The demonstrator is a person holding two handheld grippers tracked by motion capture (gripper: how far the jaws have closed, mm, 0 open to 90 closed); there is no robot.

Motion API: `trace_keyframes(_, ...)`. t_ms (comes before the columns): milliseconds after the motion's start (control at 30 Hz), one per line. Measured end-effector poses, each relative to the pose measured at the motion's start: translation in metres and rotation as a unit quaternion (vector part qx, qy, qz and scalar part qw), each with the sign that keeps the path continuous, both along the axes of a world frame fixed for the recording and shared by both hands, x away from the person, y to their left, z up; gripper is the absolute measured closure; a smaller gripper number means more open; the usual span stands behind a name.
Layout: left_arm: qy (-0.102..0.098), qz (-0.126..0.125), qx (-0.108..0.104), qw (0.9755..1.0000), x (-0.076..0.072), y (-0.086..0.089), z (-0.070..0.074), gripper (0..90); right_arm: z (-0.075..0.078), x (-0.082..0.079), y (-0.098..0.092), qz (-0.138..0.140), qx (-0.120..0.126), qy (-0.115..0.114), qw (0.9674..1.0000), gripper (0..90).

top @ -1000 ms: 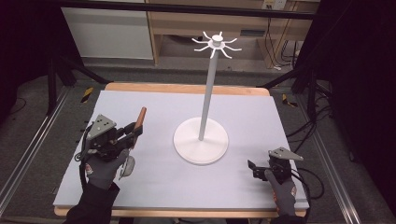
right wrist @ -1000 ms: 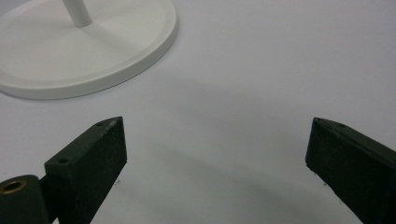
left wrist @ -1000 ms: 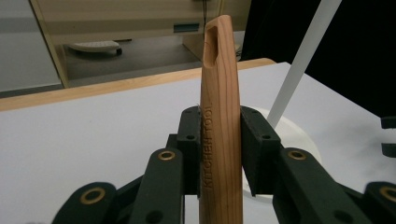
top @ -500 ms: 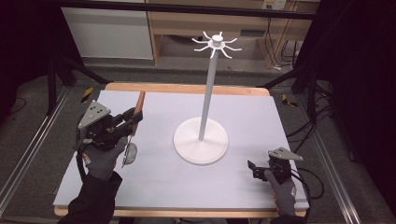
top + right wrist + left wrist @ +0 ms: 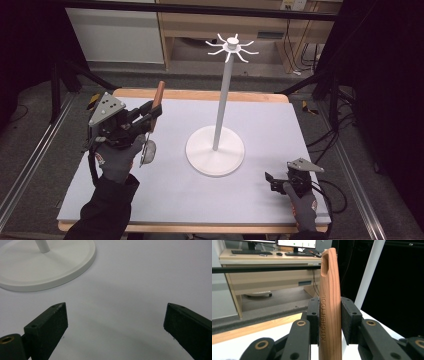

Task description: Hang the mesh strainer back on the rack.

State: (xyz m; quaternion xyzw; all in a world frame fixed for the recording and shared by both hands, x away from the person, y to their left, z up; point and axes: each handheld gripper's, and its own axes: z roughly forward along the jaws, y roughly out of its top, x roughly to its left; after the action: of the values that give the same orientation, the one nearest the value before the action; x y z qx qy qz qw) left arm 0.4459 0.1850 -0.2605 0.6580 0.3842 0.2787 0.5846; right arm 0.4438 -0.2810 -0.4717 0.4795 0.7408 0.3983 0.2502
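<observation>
- My left tongs [image 5: 145, 116] are clamped on the wooden handle [image 5: 158, 97] of a kitchen tool [image 5: 151, 125]; in the left gripper view both pads press its flat sides.
- The tool's long axis runs steeply up and down, slightly tilted. The handle end with its hanging slot [image 5: 325, 263] points up and away from the tongs, and the metal head [image 5: 148, 151] hangs below them, off the surface [image 5: 280, 115].
- In the left gripper view the words "KITCHEN TOOL" run along the handle between the pads.
- To the right of my left tongs stands a white rack [image 5: 220, 107]: a round base [image 5: 215, 150] on the surface, a thin upright pole, and a crown of hooks [image 5: 232, 47] well above the tongs.
- The pole stands between my two tongs.
- My right tongs [image 5: 272, 182] rest low at the near right of the surface, jaws wide and holding nothing.
- In the right gripper view the rack's base [image 5: 47, 265] lies ahead and to the left of those jaws, apart from them, with bare surface between.
- Beyond the left tongs, past the far edge, a dark bar [image 5: 262, 269] and a desk [image 5: 272, 280] stand.
</observation>
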Motion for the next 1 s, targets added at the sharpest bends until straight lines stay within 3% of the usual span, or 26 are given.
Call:
trace_keyframes(500, -0.016, -0.011, 0.007, 0.9998, 0.009, -0.022, 0.019, 70.6, 0.0, -0.001, 0.001, 0.001, 0.008, 0.004, 1.0, 5.7)
trace_keyframes(1000, -0.043, -0.02, 0.01, 0.9988, 0.009, -0.038, 0.044, 70.6, 0.0, -0.001, 0.002, 0.003, 0.009, 0.005, 0.9999, 5.7)
